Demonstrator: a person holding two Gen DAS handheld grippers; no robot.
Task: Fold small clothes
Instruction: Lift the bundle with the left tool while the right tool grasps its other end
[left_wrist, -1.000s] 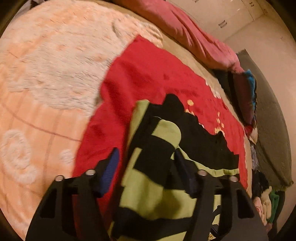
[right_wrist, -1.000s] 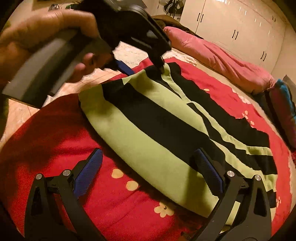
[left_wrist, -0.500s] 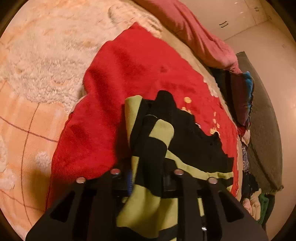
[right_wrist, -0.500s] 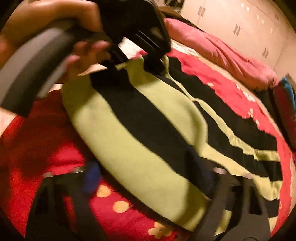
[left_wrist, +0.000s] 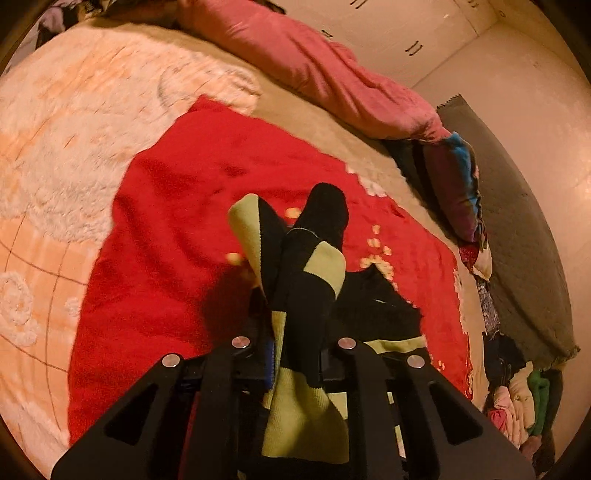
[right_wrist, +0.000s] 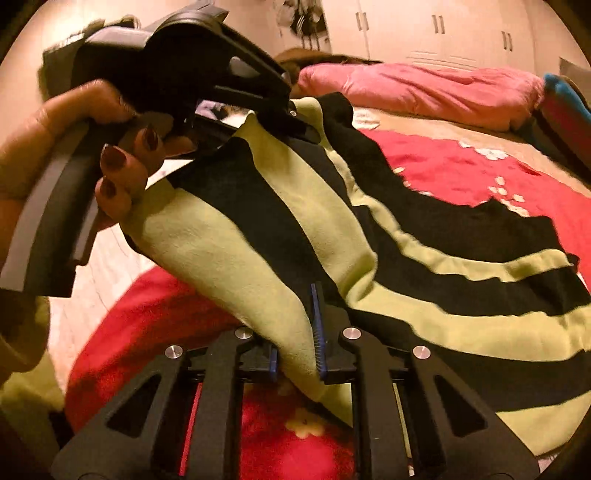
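Observation:
A small garment with lime-green and black stripes (left_wrist: 306, 280) lies on a red flowered blanket (left_wrist: 177, 221). Its near end is bunched and lifted. My left gripper (left_wrist: 295, 354) pinches a fold of that end; its jaws are closing with the cloth pressed between the pads. In the right wrist view the garment (right_wrist: 332, 221) drapes from the left gripper (right_wrist: 299, 125), which a hand (right_wrist: 122, 173) holds at upper left. My right gripper (right_wrist: 299, 332) is shut on the green bottom edge, raised above the red blanket (right_wrist: 461, 166).
The red blanket lies on a peach fluffy bedspread (left_wrist: 74, 129). A pink duvet (left_wrist: 314, 70) runs along the far side, with a dark cushion (left_wrist: 454, 184) beside it. A grey mat (left_wrist: 517, 221) and a heap of clothes (left_wrist: 517, 398) lie at right. White cupboards (right_wrist: 443, 29) stand behind.
Both grippers went from wide open to closed on the garment's near edge. They then rose, pulling that edge up off the red blanket and bunching it.

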